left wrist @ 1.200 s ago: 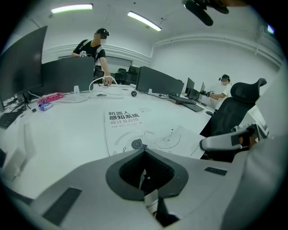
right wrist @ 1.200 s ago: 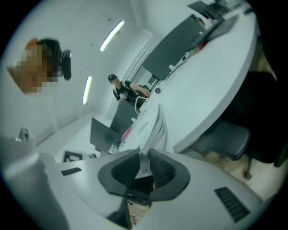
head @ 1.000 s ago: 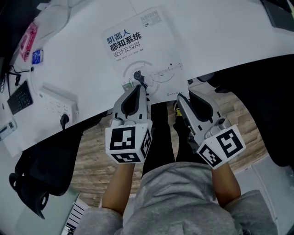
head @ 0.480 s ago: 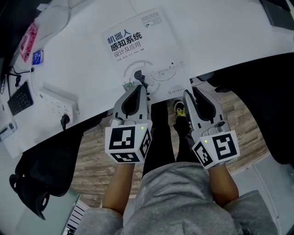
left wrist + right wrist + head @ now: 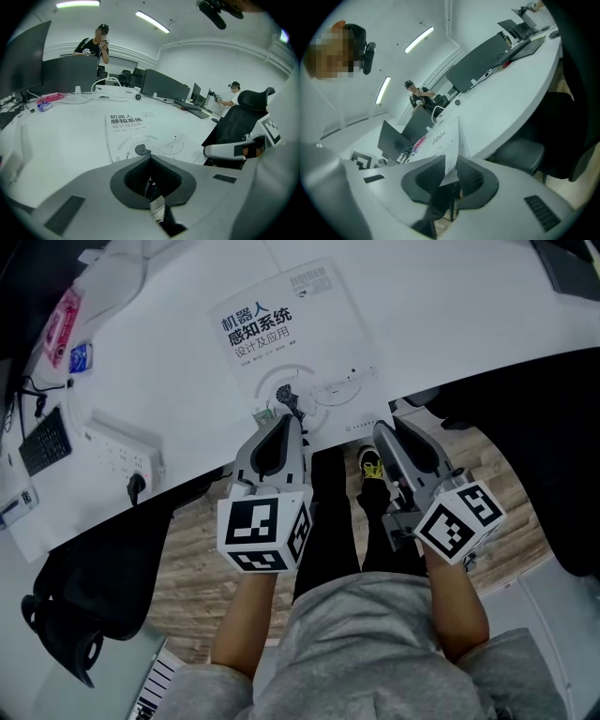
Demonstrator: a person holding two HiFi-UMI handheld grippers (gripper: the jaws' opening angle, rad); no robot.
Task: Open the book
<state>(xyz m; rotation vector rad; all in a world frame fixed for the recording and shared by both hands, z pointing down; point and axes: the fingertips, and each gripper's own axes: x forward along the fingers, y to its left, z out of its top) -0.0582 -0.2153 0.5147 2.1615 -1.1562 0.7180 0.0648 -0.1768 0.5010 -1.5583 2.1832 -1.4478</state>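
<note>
Right gripper (image 5: 382,431) pinches the book (image 5: 291,343) cover (image 5: 451,140) corner, left gripper (image 5: 286,420) closed, empty; next, probably swing the cover left.

Quick count from what I can see: one book (image 5: 292,352). Two grippers, the left gripper (image 5: 289,420) and the right gripper (image 5: 382,430), with one marker cube each, so that's a left cube (image 5: 264,532) and a right cube (image 5: 459,521). One power strip (image 5: 120,448), one keyboard (image 5: 42,442), one pink packet (image 5: 58,326). Two black chairs, a left chair (image 5: 80,592) and a right chair (image 5: 553,446). Two people in the background, one standing (image 5: 96,44), one seated (image 5: 232,93). Two ceiling lights, a near light (image 5: 77,3) and a far light (image 5: 152,22).
</note>
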